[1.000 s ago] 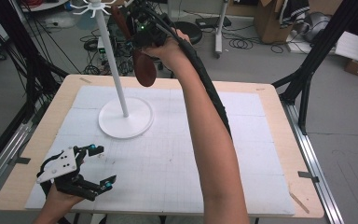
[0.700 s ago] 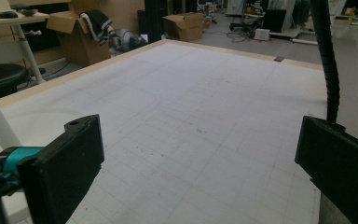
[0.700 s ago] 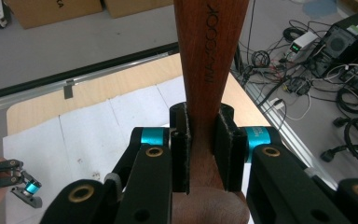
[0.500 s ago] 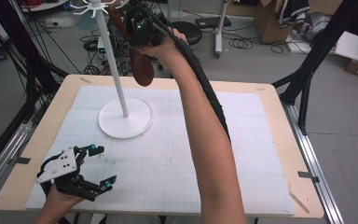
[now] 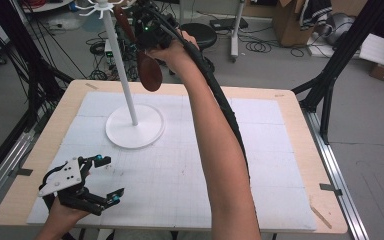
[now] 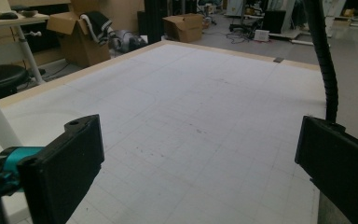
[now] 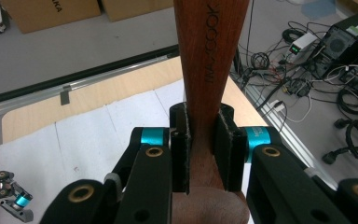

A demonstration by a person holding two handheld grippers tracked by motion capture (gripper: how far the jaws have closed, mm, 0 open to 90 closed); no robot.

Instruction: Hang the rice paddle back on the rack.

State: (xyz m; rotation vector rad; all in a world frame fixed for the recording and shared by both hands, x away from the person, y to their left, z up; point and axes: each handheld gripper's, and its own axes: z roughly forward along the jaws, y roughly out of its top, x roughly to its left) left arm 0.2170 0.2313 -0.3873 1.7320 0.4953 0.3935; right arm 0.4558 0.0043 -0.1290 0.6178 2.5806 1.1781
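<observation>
Surroundings: cables, cardboard boxes and dark frame legs are crowding the floor around the bench (image 5: 300,130), which is carrying a white gridded mat (image 5: 260,150).
Rack: a white stand (image 5: 130,107) is rising from a round base at the far left of the mat, with small hooks (image 5: 100,7) at its top.
Spoon: a dark wooden spoon (image 5: 147,70) is hanging bowl-down in the air just beside the upper pole, well above the bench.
Right tongs: the right tongs (image 7: 204,149) are gripping the spoon's handle, pads pressing on both sides of the wood; the arm is reaching high toward the hooks.
Left tongs: the left tongs (image 5: 102,177) are resting low at the near left of the mat, spread wide with nothing between them.
Step in hand: the spoon is likely being brought to the rack for hanging; it is not yet on a hook.
Next move: it is probably calling for lining the handle's end up with a hook, settling it there, then easing the grip off without swinging the spoon.
</observation>
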